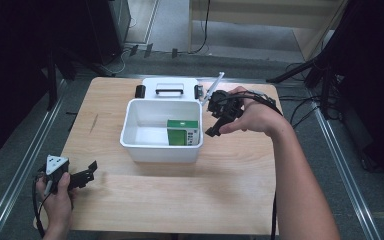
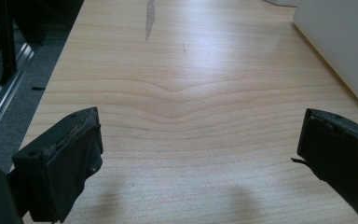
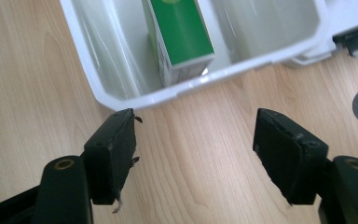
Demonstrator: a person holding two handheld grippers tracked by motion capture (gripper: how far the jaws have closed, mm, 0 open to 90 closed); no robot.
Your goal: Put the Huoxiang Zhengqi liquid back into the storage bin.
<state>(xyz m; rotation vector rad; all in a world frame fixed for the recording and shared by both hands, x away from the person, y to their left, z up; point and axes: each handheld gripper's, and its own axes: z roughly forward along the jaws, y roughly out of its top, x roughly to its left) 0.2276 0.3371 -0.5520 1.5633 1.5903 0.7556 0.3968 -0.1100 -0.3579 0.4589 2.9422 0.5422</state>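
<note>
So the right tool (image 3: 196, 144) hangs just outside the white bin (image 1: 130, 142), jaws spread wide with nothing between them. The green box (image 3: 182, 35) stands inside the bin, right past the rim ahead of that tool. Looks like the placing step is about finished (lid (image 1: 170, 87) lies behind the bin). Next probably means reaching for that lid. The left tool (image 2: 200, 154) is spread too, idling over bare surface (image 2: 177, 93).

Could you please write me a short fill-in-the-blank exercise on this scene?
1. The green carton stands inside the white ____.
2. The right claw hovers beside the bin with its jaws ____.
3. The left claw is above the bare wooden ____.
4. The bin's lid, behind it, has a ____ handle.

Missing words: bin; open; table; black
</note>
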